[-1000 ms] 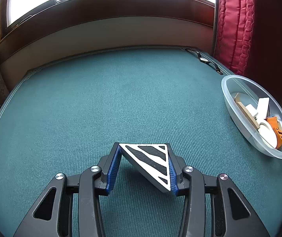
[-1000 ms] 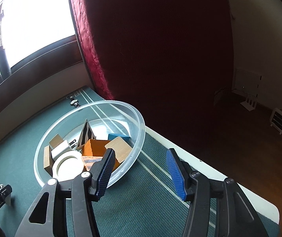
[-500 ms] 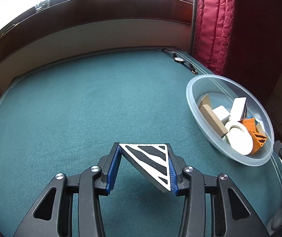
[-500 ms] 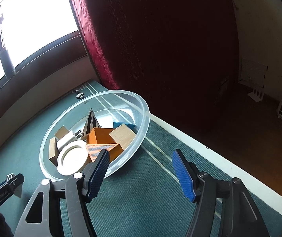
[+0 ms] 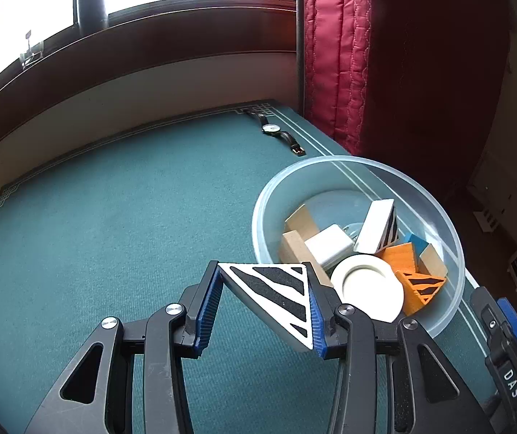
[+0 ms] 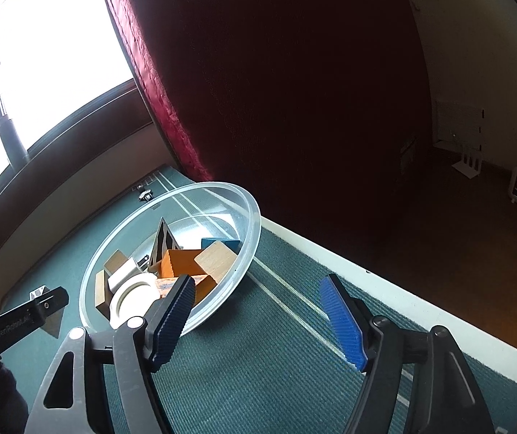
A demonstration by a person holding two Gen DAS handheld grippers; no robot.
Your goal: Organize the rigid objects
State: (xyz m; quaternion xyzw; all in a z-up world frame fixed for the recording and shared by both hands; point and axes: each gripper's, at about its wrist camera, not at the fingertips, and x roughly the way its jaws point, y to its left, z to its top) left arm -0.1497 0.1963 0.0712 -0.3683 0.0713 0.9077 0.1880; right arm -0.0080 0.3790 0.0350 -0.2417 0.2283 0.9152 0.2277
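Left gripper point(image 5: 263, 305): jaws closed on a white triangular block with black stripes point(image 5: 276, 296), gripped across its two slanted sides and held clear of the green table mat point(image 5: 113, 217), just short of the near rim of the clear plastic bowl point(image 5: 450, 238). The bowl stands near the mat's right edge and holds wooden blocks, a white ring point(image 5: 367, 285), orange striped pieces and a second striped wedge point(image 5: 377, 226).

Right gripper point(image 6: 258, 316): jaws spread wide, holding nothing, poised beside the bowl's near rim.

A wristwatch point(image 5: 276, 132) lies well apart at the far corner.

Assessment: the step in hand is carrying the block to the bowl. The next move calls for advancing over the rim, then releasing above a gap among the contents.
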